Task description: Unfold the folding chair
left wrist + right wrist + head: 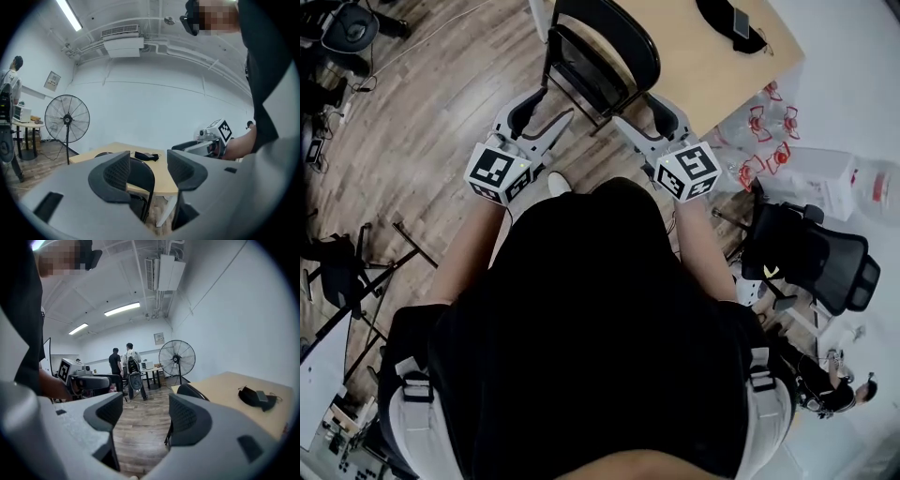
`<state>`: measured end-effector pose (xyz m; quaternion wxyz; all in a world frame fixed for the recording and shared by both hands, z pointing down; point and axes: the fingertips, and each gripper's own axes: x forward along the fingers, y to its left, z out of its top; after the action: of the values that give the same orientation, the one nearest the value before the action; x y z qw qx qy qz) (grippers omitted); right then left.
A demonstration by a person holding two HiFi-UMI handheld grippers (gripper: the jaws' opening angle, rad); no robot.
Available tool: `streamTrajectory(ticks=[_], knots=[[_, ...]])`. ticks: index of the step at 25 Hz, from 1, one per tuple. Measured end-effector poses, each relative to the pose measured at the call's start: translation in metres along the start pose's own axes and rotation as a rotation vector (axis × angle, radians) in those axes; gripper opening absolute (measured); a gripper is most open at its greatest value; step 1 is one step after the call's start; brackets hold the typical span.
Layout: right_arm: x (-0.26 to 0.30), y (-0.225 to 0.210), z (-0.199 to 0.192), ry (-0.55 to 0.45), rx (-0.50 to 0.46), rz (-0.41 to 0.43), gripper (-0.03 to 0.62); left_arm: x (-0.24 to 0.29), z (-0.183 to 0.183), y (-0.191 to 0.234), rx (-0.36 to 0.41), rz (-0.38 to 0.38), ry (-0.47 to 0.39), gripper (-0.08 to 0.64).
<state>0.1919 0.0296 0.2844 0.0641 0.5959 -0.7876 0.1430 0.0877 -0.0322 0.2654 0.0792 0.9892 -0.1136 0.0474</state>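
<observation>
Wood floor (441, 122), folding chair (609, 37) at table (694, 56); left tongs (551, 111), right tongs (636, 111) apart (neither gripping)

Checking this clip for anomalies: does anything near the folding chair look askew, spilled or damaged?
Nothing stands out. The folding chair stands folded beside the table, seemingly intact. The left tool and the right tool are open and empty, short of it. The bottles by the table look stored, not spilled.
</observation>
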Motion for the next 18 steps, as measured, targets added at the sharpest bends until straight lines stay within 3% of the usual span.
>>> streamTrajectory(ticks=[9, 18], knots=[[0.043, -0.082, -0.006, 0.114, 0.009, -0.014, 0.307, 0.037, -0.001, 0.048, -0.024, 0.084, 0.021, 0.239], [0.093, -0.155, 0.008, 0.188, -0.051, 0.083, 0.307, 0.094, 0.021, 0.073, -0.006, 0.223, 0.002, 0.239]])
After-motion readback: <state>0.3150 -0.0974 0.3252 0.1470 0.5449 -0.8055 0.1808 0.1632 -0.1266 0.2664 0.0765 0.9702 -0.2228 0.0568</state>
